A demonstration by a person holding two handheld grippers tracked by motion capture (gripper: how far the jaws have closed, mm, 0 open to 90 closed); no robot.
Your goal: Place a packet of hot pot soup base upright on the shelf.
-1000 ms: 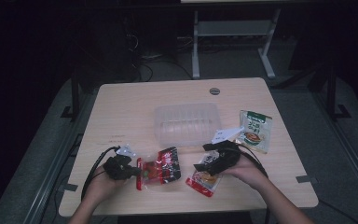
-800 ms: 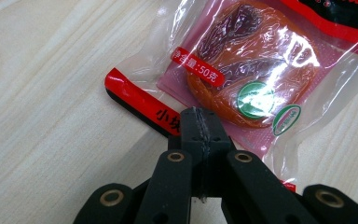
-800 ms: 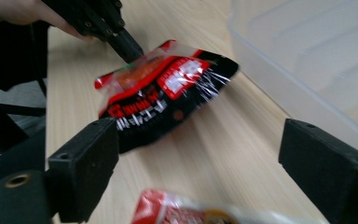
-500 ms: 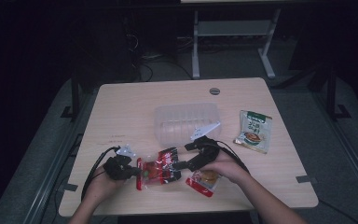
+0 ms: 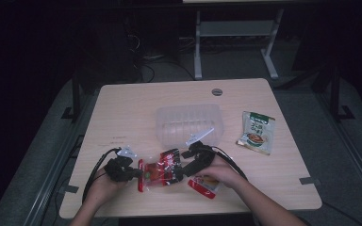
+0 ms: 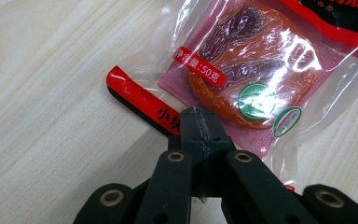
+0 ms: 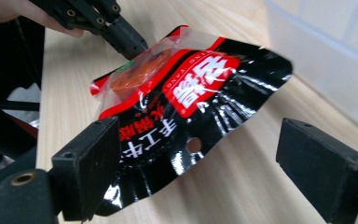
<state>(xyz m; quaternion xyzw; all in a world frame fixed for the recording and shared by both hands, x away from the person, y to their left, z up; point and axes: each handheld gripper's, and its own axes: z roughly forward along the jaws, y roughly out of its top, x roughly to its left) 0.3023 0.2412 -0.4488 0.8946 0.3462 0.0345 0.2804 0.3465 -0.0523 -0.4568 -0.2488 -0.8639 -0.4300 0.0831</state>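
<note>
Left tongs point(image 6: 198, 122) pinching red snack packet point(image 6: 256, 74) edge on worktop point(image 5: 136, 108). Right tongs point(image 7: 200, 172) spread around far end, not yet gripping. Clear plastic container point(image 5: 188, 121) awaits.

On the desk point(image 5: 122, 108), the plastic tub point(image 5: 188, 122) sits near the middle. To its right, apart from it, lies a flat sachet point(image 5: 256, 133). Before the tub, near the front edge, lies the snack packet point(image 5: 161, 170), between the left claw point(image 5: 139, 173) at its left end and the right claw point(image 5: 179, 172) at its right end. Another packet point(image 5: 203, 184) lies just right of it, under the right hand.
</note>
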